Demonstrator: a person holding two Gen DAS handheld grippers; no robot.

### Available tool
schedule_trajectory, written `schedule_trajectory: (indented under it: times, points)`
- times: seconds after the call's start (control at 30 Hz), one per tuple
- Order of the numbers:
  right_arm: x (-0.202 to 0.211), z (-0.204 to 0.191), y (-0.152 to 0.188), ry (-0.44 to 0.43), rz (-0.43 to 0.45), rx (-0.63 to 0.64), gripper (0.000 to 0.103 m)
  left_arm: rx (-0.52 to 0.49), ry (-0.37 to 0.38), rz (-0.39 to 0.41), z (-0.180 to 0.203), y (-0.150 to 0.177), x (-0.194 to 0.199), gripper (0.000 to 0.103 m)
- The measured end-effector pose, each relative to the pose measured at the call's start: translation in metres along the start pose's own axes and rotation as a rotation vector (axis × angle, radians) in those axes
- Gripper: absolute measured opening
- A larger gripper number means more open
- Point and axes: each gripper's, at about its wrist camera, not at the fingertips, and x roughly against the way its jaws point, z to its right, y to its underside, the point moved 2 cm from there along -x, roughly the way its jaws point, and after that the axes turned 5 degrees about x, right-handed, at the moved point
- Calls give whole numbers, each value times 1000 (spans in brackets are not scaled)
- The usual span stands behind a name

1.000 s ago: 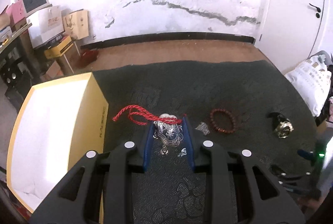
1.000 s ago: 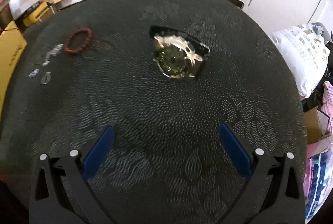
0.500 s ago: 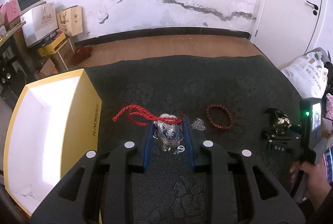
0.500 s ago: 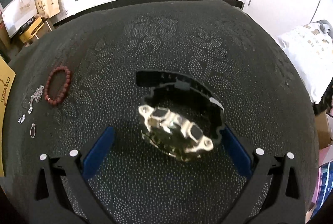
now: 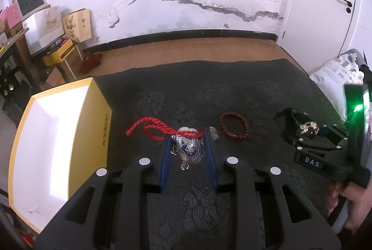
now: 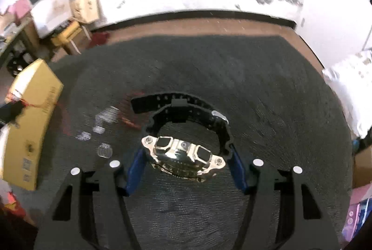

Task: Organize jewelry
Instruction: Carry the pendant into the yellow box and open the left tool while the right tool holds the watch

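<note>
Red bead bracelet [image 5: 234, 125], left view only

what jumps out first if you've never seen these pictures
Each gripper has a piece of jewelry between its blue pads: the left gripper is shut on a silver pendant trailing a red cord, and the right gripper, whose jaws have just been closing, clasps a gold-cased watch with a black strap. An open yellow box stands at the left of the dark cloth.

Home storeroom: stacked boxes [image 5: 58, 41], cracked wall [image 5: 209, 3]
</note>
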Motion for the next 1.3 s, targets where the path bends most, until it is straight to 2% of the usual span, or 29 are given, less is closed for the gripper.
schedule_trajectory:
  times: [0.13,0.37,0.5,0.73,0.87,0.97,1.1,1.17,1.3]
  points:
    - [26,-36,-15,-68,41,48,62,25,-43,14,-9,1,19,27]
    - [55,-94,-18,-178,81,143,62,59,-130,25,-47,6,58,27]
    - [65,-118,-22,-218,99,164,62,94,-178,36,-81,2,81,27]
    - [63,-136,-24,-234,96,175,62,175,-302,68,-161,-2,110,27]
    - [54,-146,-23,-226,85,194,62,225,-339,49,-201,7,94,27]
    - [45,-153,-21,-217,68,205,62,272,-332,-22,-223,21,55,27]
    - [36,-161,-16,-213,49,216,62,308,-366,-101,-238,45,18,27]
    - [35,-165,-15,-215,46,224,62,317,-360,-145,-244,51,8,27]
    - [33,-178,-13,-217,46,249,62,333,-362,-162,-255,59,2,27]
